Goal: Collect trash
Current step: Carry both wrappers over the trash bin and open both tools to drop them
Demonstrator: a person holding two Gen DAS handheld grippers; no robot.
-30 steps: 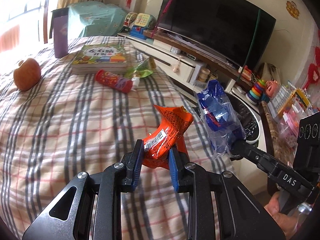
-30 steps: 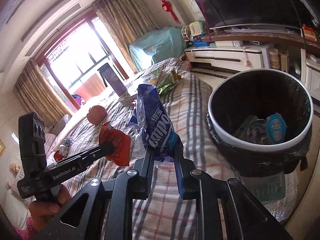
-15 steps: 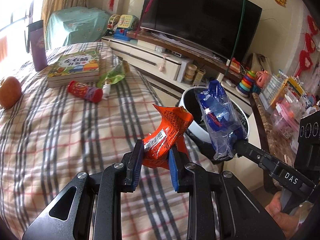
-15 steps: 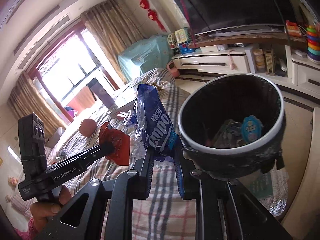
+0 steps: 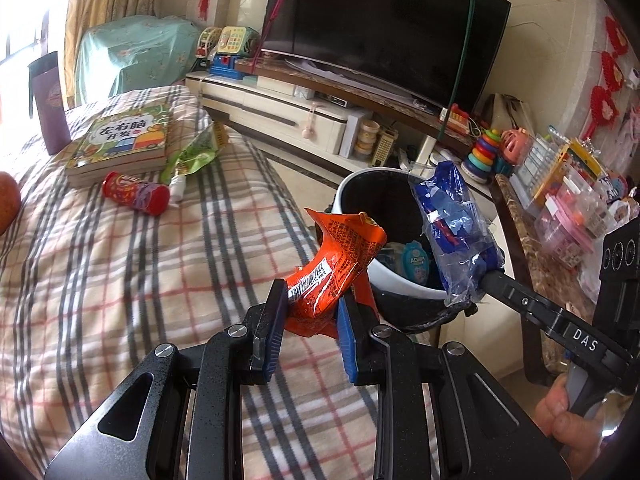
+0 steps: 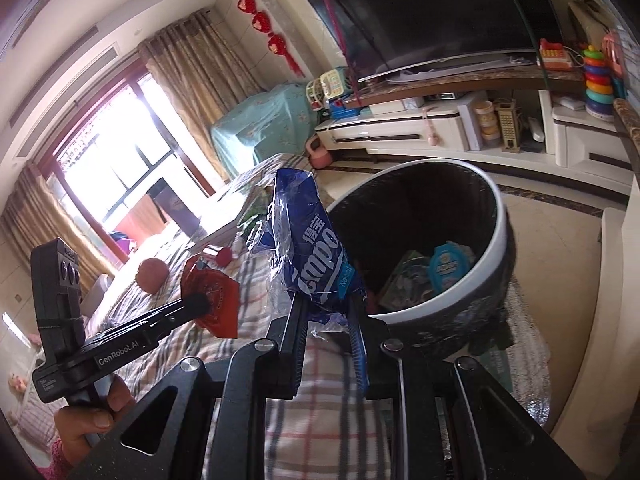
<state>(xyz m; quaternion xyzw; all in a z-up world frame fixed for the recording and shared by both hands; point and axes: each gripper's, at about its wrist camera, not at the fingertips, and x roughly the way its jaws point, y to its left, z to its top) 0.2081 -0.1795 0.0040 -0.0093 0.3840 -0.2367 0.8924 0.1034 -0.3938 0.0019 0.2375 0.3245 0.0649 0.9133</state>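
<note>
a: where's the trash?
b: left tongs [image 5: 310, 314] pinch an orange wrapper [image 5: 336, 264]; right tongs [image 6: 328, 316] clamp a blue "mpo" packet [image 6: 316, 256], both beside the bin [image 6: 494, 248].
a: the room?
b: plaid bed [image 5: 120, 272], television [image 5: 384, 28]; tongs marked "das", "genrobot.ai".

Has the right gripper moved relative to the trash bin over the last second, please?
Yes. The right gripper, shut on the blue wrapper, has closed in on the trash bin.
</note>
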